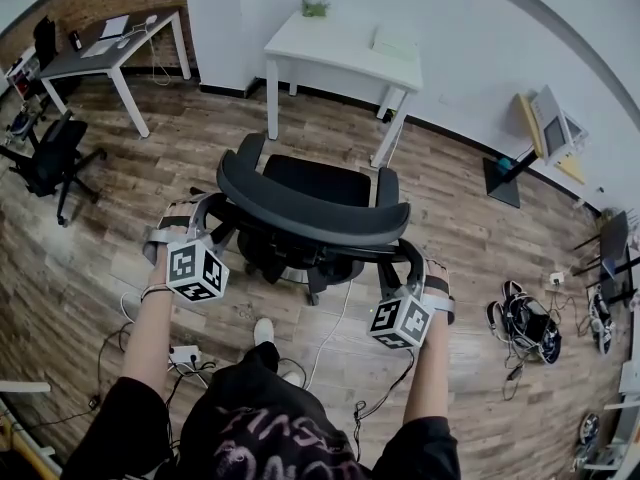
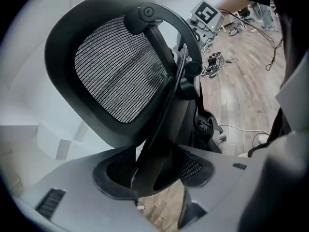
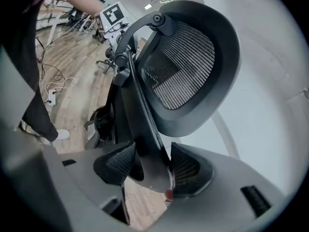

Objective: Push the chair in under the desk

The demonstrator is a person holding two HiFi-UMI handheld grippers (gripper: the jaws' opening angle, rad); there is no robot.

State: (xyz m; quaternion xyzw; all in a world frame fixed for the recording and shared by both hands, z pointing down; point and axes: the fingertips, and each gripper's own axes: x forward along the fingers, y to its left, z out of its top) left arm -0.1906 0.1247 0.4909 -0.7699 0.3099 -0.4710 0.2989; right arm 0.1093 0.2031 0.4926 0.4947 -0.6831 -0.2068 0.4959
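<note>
The chair (image 1: 320, 180) stands just ahead of both claws, with its back (image 1: 300, 213) spanning the space between them. The desk (image 1: 340, 46) lies farther ahead, beyond the seat and well apart from it. So the chair is not yet under the desk, and I judge the push is only being set up.

The left claw (image 2: 153, 170) is spread, with the back's left rim standing between its jaws. A dark gap shows at the outer pad, so it seems to straddle the rim rather than pinch it. The right claw (image 3: 153, 164) is likewise spread round the right rim, which leans on the outer pad while the inner pad looks clear.

To do this well, seat each rim deep in its claw, then either clamp firmly or press with the throat. That way the force goes into the frame and not the mesh (image 2: 116, 66). Push with both claws evenly, because a wheeled chair will likely swing toward whichever claw lags. Keep the push low and level, since the back may tip instead of rolling the base. Steer the seat between the desk's legs (image 1: 272, 98) straight ahead of the claws. A cable (image 1: 330, 338) runs on the floor behind the claws toward the chair's base and could snag a wheel.
</note>
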